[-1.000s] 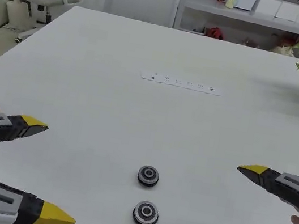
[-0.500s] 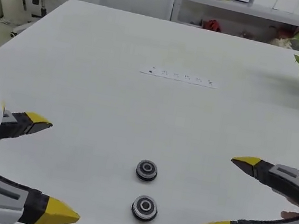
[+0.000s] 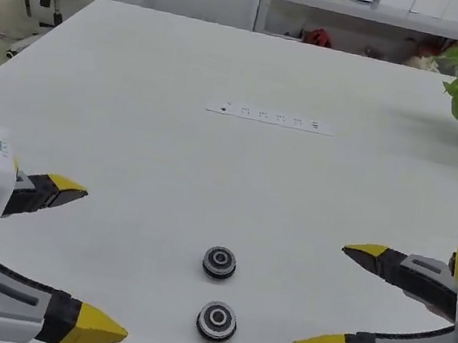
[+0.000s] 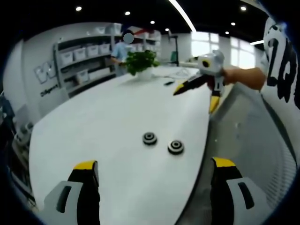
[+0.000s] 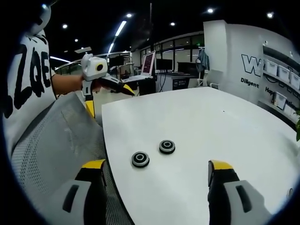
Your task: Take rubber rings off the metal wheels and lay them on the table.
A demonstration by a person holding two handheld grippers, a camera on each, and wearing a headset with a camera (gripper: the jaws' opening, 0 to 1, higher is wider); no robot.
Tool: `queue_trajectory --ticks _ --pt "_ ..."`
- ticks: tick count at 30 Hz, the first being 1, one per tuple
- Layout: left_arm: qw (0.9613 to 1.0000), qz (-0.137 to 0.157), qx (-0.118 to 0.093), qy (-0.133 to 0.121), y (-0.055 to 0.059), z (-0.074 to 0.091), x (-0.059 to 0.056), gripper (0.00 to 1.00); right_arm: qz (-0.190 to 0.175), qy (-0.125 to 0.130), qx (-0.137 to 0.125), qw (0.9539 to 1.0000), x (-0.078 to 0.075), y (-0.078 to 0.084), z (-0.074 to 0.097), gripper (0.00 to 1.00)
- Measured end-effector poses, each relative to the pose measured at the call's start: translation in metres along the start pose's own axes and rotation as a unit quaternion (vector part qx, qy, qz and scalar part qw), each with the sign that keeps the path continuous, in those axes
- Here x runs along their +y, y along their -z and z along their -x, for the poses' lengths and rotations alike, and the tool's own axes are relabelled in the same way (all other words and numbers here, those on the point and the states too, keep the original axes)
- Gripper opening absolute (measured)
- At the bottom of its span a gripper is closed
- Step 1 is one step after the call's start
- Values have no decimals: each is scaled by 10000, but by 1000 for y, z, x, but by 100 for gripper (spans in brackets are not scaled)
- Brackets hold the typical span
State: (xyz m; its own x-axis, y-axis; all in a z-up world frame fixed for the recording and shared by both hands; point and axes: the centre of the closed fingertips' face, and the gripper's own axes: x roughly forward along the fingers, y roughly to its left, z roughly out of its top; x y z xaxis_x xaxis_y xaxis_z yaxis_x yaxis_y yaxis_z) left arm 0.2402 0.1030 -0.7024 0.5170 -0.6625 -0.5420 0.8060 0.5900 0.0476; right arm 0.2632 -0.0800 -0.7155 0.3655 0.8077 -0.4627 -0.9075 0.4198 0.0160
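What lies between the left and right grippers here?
The far wheel and near wheel lie between left gripper and right gripper, clearest in the head view.

1. The left gripper (image 3: 106,262) moved inward over the counter (image 3: 170,153), and its yellow tips ended nearer the two metal wheels than a second earlier.
2. The right gripper (image 3: 316,296) closed in from the opposite side. Its lower tip drew nearer the near wheel (image 3: 216,321) and its upper tip nearer the far wheel (image 3: 219,262).
3. The gap between the two grippers narrowed around the wheels.
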Motion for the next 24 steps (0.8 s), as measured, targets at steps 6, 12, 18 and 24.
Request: queue_trajectory --ticks 6,12,18,24 --pt "10000 -48 72 39 4 -3 1 100 -63 -160 49 9998 1 4 -8 84" --pt "9999 -78 91 64 4 -3 1 100 10 -297 146 9995 6 6 -12 83" --pt "9999 -21 71 77 2 -5 2 100 147 -378 269 9988 6 10 -16 82" --pt "9999 -43 102 111 3 -10 1 100 237 -488 307 9981 9 11 -19 78"
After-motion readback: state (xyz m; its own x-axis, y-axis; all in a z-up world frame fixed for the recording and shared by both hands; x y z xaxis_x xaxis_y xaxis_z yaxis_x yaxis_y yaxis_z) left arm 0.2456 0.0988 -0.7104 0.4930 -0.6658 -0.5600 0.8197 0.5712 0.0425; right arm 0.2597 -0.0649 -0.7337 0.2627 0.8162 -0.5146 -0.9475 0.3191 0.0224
